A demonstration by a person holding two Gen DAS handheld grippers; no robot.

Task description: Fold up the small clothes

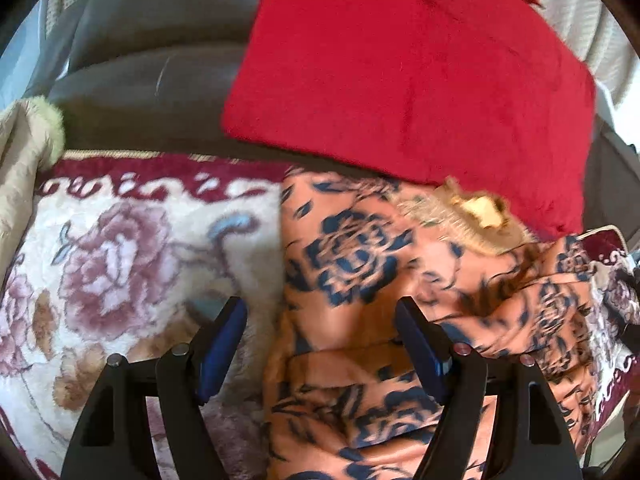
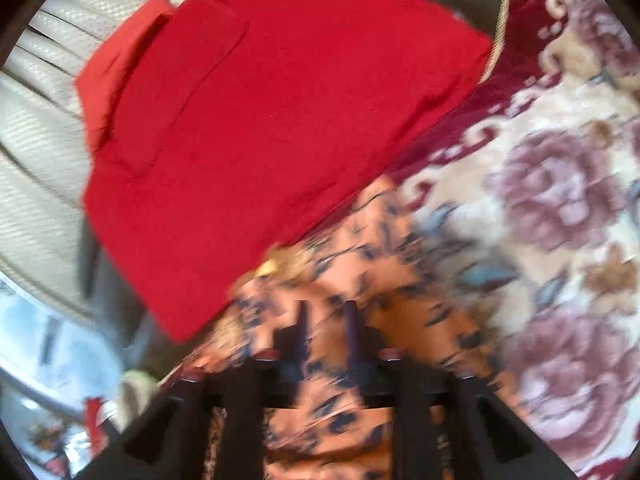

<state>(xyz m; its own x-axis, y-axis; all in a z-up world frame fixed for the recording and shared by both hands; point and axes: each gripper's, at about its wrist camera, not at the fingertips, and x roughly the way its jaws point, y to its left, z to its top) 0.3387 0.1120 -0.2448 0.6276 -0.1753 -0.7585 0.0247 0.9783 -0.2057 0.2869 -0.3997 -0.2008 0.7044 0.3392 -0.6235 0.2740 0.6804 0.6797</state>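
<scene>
An orange garment with a dark blue flower print lies partly folded on a flowered blanket; a tan collar with a label shows at its far end. My left gripper is open and empty, hovering over the garment's left edge. In the right wrist view the same garment fills the lower middle. My right gripper is blurred; its fingers stand close together over the garment with a narrow gap, and cloth shows between them.
A folded red garment lies behind the orange one, also in the right wrist view. A dark grey cushion is behind the blanket. A cream textured sofa surface is at the left.
</scene>
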